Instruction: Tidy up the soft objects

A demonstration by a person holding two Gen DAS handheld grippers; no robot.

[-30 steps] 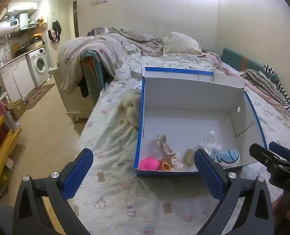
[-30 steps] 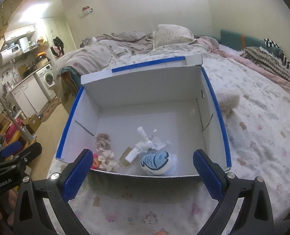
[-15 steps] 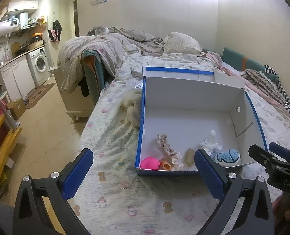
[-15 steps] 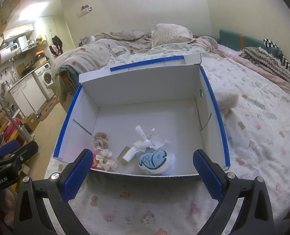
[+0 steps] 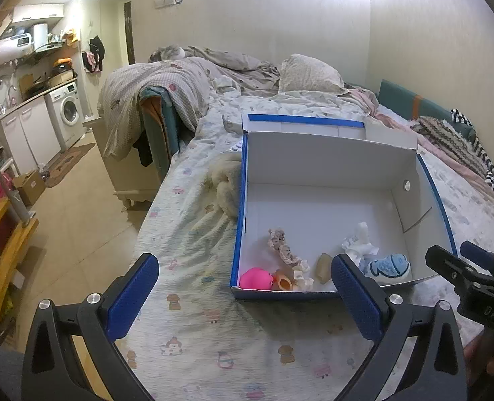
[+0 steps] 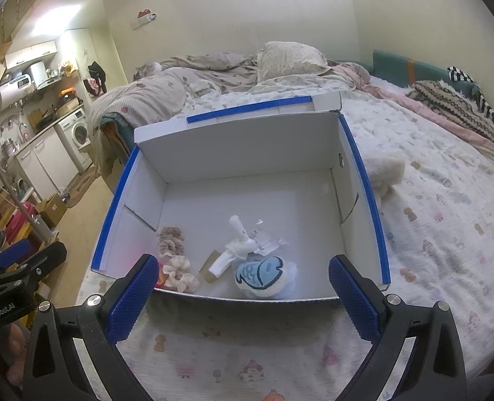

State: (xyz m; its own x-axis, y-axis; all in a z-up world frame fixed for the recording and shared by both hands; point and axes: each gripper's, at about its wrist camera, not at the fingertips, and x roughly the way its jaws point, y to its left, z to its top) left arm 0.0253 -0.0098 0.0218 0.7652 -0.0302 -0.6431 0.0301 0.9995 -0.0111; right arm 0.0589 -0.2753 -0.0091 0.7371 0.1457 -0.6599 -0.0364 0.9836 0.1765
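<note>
A white box with blue edges stands open on the bed. In it lie a blue fish plush, a white cloth roll, scrunchies, a pink toy and a tan piece. A cream fluffy plush lies on the sheet left of the box. Another fluffy plush lies right of the box. My left gripper is open and empty before the box's left front corner. My right gripper is open and empty at the box's front wall.
The bed sheet spreads under both grippers. Rumpled quilts and a pillow lie behind the box. Striped blankets lie at the far right. The bed's left edge drops to a tiled floor with a washing machine beyond.
Both grippers have drawn back slightly from the box, which looks a little smaller and farther. Both stay open and empty.
</note>
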